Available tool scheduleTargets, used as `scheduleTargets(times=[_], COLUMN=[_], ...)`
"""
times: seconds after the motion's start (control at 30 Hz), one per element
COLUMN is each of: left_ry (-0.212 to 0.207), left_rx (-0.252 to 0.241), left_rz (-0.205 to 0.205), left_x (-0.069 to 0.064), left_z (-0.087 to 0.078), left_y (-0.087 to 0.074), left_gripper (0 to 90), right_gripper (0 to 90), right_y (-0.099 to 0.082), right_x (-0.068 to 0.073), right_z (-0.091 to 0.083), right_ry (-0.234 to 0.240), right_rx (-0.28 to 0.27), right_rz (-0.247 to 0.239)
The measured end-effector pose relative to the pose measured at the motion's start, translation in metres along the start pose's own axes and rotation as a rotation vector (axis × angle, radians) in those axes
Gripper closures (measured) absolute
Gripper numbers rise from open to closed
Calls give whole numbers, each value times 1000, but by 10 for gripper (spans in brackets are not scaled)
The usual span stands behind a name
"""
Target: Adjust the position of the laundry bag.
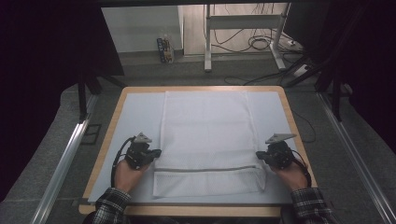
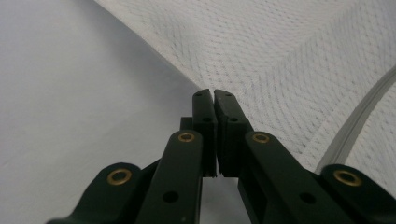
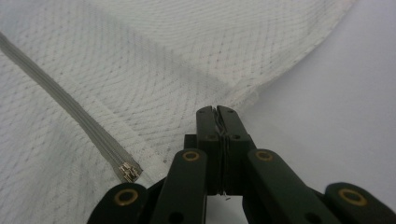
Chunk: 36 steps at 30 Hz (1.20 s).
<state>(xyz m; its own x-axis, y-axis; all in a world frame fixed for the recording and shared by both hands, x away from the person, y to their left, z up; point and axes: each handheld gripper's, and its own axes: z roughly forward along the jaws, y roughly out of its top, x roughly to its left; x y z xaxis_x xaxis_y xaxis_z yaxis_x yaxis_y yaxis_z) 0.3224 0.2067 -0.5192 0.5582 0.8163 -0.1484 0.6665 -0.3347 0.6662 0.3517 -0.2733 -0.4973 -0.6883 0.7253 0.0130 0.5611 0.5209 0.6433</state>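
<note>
Here the left hand-held gripper sits at the left edge of the white mesh bag, jaws pressed together on nothing. The bag lies flat mid-table — zipper near the front — and the right hand-held gripper, jaws also pressed together, sits at its right edge.

One white mesh bag lies on the one table, over one pale sheet, and it carries one grey zip with one metal slider at its right end. Two grippers are at its near corners, the left gripper and the right gripper, each with two black jaws, held in two hands with two checked sleeves. On the far floor stand one small box and two metal table legs.
</note>
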Motion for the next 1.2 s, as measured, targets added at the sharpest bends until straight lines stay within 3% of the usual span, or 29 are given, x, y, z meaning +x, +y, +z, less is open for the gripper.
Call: scheduleTargets(times=[0.2, 0.33, 0.53, 0.67, 1.2], left_ry=[-8, 8, 38, 37, 26], left_rx=[11, 2, -30, -44, -112], left_rz=[-20, -18, 4, 25, 25], left_x=[8, 6, 0, -5, -13], left_z=[1, 1, -2, -4, -20], left_y=[-5, -5, -4, -4, -21], left_gripper=[879, 856, 691, 606, 326], right_gripper=[876, 871, 751, 684, 504], right_y=[-1, -2, -3, -4, -14], right_x=[9, 8, 7, 7, 13], right_z=[7, 6, 3, 0, -14], right_ry=[8, 15, -20, -30, -9], right_rx=[38, 27, -1, -21, -44], right_rz=[-40, -33, -44, -50, -34])
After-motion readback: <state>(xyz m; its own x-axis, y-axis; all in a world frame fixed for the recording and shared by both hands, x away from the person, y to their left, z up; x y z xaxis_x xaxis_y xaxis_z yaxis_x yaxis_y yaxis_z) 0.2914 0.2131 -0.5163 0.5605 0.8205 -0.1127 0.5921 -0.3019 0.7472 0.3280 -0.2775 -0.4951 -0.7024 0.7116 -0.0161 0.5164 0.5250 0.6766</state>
